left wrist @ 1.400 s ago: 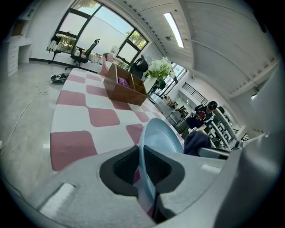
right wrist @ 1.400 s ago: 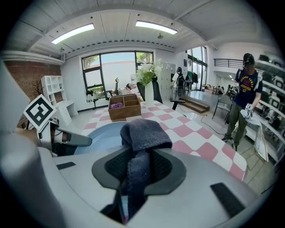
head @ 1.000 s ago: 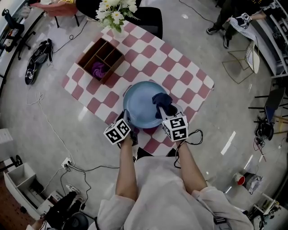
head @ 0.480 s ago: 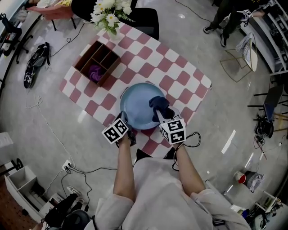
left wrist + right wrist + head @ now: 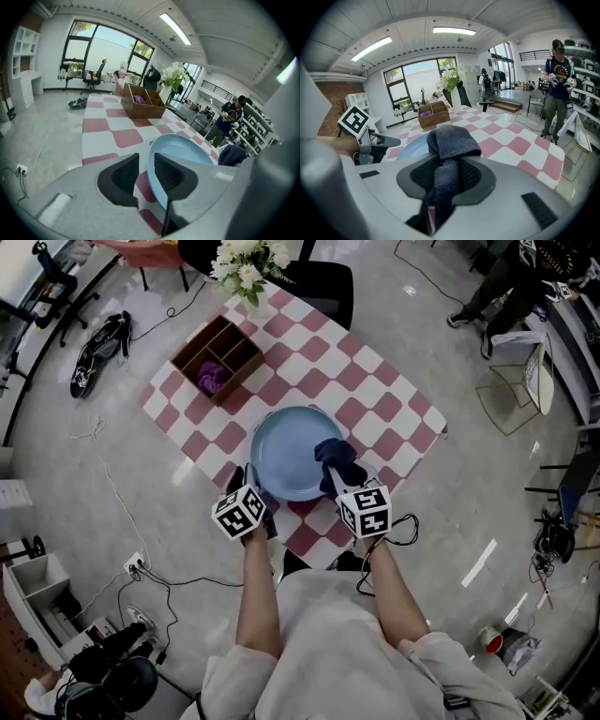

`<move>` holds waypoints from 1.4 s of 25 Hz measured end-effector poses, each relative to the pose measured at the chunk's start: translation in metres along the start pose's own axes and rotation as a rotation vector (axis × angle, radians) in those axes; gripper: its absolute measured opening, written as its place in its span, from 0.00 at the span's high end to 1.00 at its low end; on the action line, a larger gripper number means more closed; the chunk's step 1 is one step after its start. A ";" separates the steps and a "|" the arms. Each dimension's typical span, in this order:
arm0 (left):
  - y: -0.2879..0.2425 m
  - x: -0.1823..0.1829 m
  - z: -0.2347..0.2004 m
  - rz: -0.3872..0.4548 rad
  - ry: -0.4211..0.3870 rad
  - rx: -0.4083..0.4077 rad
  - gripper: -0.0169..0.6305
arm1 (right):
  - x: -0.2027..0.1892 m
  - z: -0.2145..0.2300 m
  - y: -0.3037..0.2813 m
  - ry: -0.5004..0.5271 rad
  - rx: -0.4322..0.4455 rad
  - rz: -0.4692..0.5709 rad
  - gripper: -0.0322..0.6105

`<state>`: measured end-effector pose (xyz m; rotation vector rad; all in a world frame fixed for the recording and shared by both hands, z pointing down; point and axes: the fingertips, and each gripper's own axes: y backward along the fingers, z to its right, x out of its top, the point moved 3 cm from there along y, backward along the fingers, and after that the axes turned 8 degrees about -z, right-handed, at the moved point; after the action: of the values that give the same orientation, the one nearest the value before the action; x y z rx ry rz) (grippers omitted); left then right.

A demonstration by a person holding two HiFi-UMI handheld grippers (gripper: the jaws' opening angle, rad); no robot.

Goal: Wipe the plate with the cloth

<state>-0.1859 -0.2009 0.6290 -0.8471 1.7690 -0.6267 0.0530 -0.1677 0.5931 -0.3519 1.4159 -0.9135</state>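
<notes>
A light blue plate (image 5: 286, 454) lies on the red-and-white checked table (image 5: 375, 390) near its front edge. My left gripper (image 5: 246, 484) is at the plate's near-left rim. Its jaws are opening, and the plate (image 5: 183, 146) has its rim in the gap of the left gripper (image 5: 146, 171), with a clear space beside the left pad. My right gripper (image 5: 339, 480) is shut on a dark blue cloth (image 5: 337, 457) that rests on the plate's right side. In the right gripper view the cloth (image 5: 451, 139) bulges out ahead of the right gripper (image 5: 446, 177), over the plate (image 5: 408, 149).
A wooden divided box (image 5: 217, 360) with a purple thing inside stands at the table's far left. White flowers (image 5: 246, 261) and a black chair (image 5: 323, 282) are beyond it. Cables (image 5: 103, 484) trail on the floor at the left. A person (image 5: 557, 84) stands past the table's right end.
The left gripper's jaws have spread off the plate's rim and it has drawn slightly back. The right gripper and the cloth stay on the plate's right side.
</notes>
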 end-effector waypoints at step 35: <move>0.159 -0.118 0.126 0.287 -0.135 -0.078 0.96 | -0.066 -0.035 0.102 0.165 0.276 0.077 0.79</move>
<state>-0.0810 -0.0127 0.5360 -0.6553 1.7573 -0.3070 0.0612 -0.0460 0.5602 -0.0141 1.4195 -1.0781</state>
